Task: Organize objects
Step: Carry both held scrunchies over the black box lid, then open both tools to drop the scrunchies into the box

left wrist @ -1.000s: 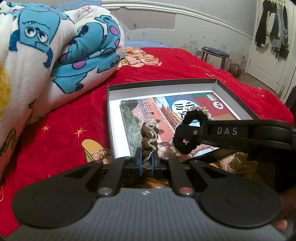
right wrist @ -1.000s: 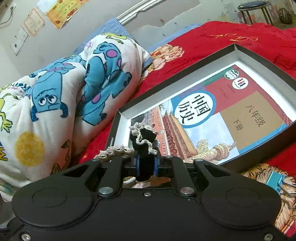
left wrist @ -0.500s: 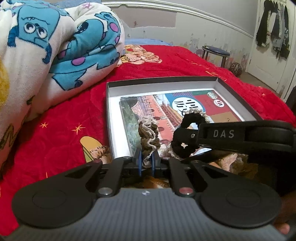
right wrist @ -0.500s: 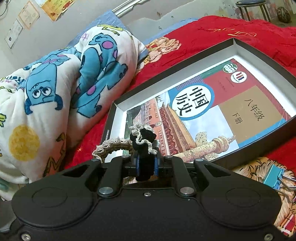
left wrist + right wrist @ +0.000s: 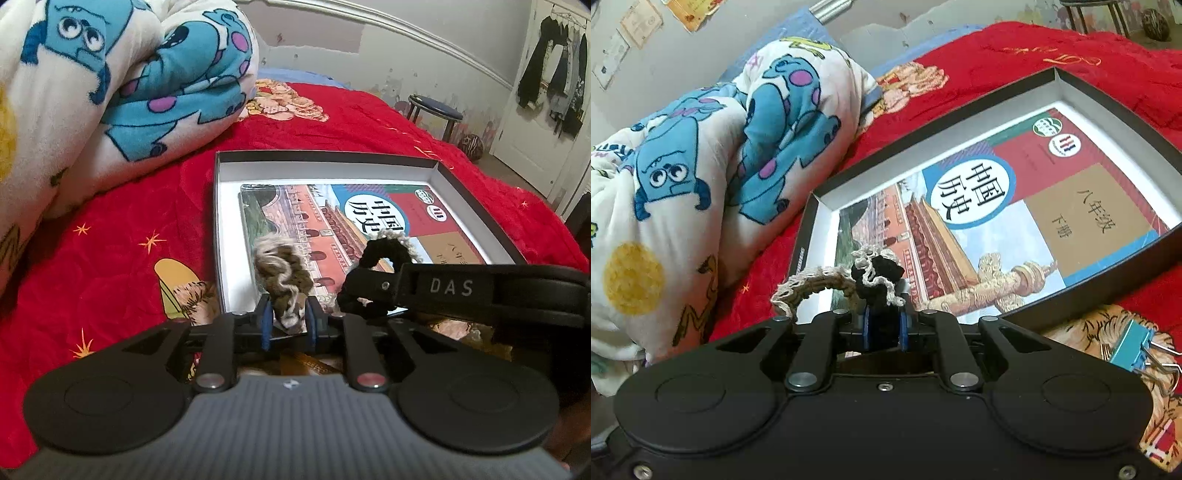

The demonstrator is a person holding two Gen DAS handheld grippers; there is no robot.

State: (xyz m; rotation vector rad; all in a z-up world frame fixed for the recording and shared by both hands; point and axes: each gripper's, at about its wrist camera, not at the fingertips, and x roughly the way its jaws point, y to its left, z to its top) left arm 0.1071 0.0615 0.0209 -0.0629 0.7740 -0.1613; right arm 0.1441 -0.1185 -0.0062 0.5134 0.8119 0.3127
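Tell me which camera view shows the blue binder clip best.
The right wrist view: the blue binder clip lies in plain sight on the red bedspread, outside the box. The left wrist view does not show it.

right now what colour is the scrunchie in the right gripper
Black with cream lace trim, clearest in the right wrist view.

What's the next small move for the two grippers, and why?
Probably carry both forward over the box and open. The left gripper is shut on a brown scrunchie, the right gripper on a black scrunchie, both at the box's near edge; only the textbook lies inside.
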